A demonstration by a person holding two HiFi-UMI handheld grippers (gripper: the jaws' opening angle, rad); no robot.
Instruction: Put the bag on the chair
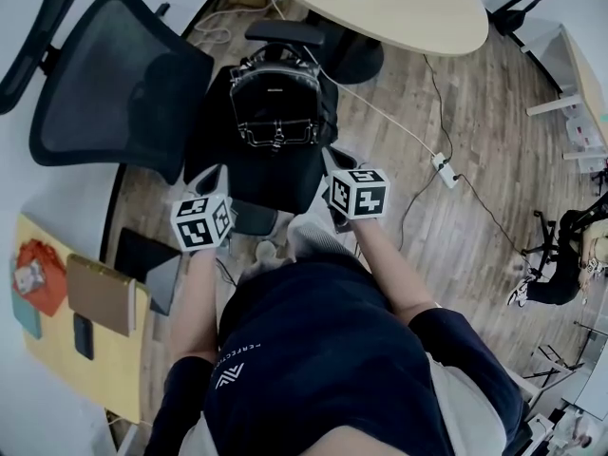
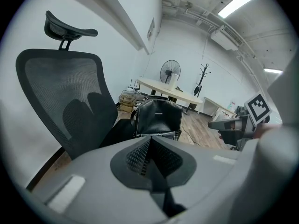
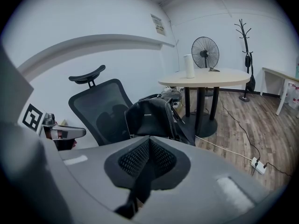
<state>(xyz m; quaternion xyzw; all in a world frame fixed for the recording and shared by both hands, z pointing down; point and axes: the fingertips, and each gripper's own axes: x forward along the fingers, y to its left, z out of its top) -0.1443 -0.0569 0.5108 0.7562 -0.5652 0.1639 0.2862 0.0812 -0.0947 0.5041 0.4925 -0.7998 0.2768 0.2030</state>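
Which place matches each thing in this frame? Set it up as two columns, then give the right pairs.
Things:
1. bag
2. power strip
3. white roll
4. brown notebook

Places:
A. on the round table
B. on the chair seat
C. on the yellow desk
D. on the wooden floor

Pairs: 1-B, 2-D, 3-A, 4-C.

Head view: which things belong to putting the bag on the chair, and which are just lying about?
Job: black bag, already on the office chair; left gripper and right gripper, both shut and empty.
Lying about: round table, power strip, brown notebook, orange pouch.
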